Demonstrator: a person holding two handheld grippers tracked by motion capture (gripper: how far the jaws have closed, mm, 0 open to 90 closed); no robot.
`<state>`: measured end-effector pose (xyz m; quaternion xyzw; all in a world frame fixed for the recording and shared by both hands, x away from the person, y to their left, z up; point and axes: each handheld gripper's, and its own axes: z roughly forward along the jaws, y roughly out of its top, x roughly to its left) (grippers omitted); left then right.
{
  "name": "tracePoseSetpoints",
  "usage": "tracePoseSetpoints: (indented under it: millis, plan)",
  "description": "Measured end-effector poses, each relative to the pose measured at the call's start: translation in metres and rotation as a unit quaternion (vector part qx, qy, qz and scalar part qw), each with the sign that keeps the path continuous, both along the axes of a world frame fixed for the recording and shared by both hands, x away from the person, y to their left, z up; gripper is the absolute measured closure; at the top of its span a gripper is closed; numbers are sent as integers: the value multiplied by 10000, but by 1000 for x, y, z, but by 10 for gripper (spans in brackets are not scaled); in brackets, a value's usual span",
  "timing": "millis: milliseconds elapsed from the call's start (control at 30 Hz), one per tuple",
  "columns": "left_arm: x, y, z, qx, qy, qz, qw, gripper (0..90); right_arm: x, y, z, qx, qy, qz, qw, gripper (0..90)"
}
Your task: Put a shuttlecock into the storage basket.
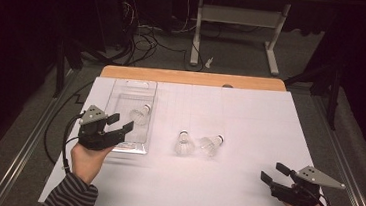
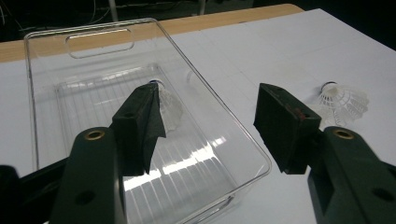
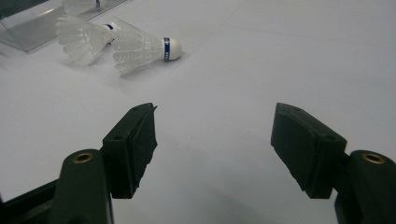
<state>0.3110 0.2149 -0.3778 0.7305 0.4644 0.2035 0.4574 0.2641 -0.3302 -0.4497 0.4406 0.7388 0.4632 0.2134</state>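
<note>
Hovering left hand-held gripper [image 1: 120, 123] gapes empty over the clear bin [image 1: 122, 90]; swing toward the nearest shuttlecock [image 1: 184, 144], probably upright, pinch its cork.

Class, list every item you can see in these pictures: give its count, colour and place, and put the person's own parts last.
shuttlecocks: three, white; one lying inside the tray, two lying on the sheet mid-table
tray: one, clear plastic, on the left part of the sheet
paper sheet: one, white, covering the table
table: one, wooden edge at the far side
desk frame: one, pale, on the floor beyond
left gripper: black, open, over the tray's near end
right gripper: black, open, near right corner
sleeve: striped, left forearm
</note>
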Motion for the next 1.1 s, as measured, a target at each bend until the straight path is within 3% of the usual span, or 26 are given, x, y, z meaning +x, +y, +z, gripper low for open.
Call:
tracePoseSetpoints:
  millis: [1100]
  plan:
    - [-22,-6,-18,-135,71,-209,9997,420,-1,0,1,5,-16,5,10000,315]
